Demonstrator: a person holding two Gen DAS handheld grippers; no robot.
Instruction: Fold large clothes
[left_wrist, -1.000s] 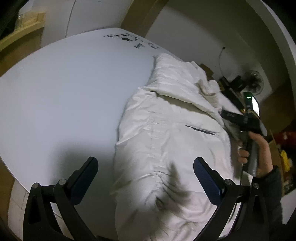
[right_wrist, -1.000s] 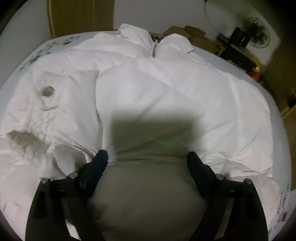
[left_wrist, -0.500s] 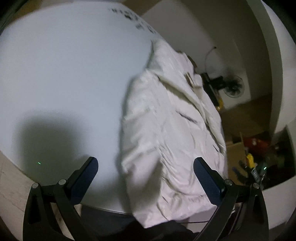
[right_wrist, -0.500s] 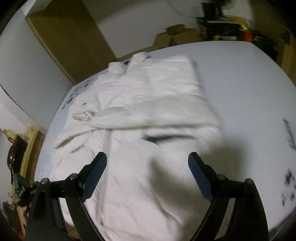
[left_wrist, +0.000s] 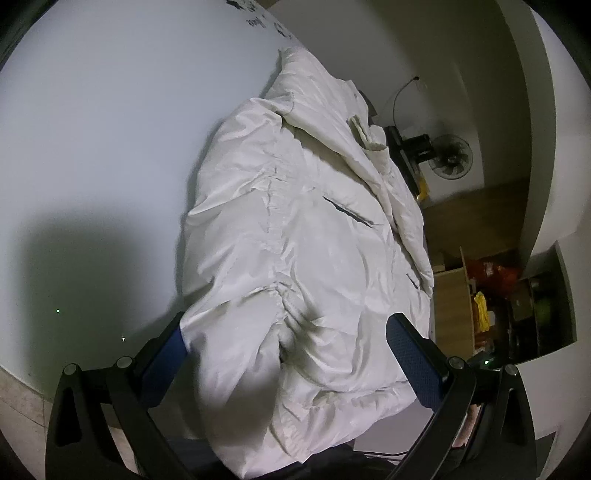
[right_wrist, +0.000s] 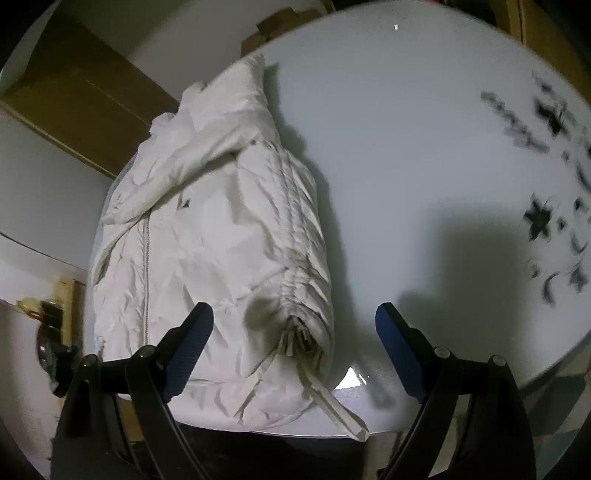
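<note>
A white padded jacket lies lengthwise on a round white bench, already folded in on itself into a long, narrow bundle. Seen from the right wrist camera, the jacket sits on the left part of the bench, its hem at the near rim and its collar toward the far side. One sleeve is laid across the chest, and the zip runs down the left half. The right side is tucked over, making a rolled, gathered edge. A drawcord or strap trails from the hem over the bench rim.

The left claw hovers above the hem end, its jaws wide, with fabric below them but nothing pinched. The right claw also stands wide and holds nothing, poised over the hem's gathered corner.

By the look of it, the side folds are done: both sleeves and flanks appear brought inward. What seems left is the crosswise fold, hem toward collar, to make a compact packet. The puffy filling looks likely to spring back, so the bundle may need pressing flat. The loose strap probably wants tucking in before that last fold.

Printed black marks show on the bare bench to the right.
</note>
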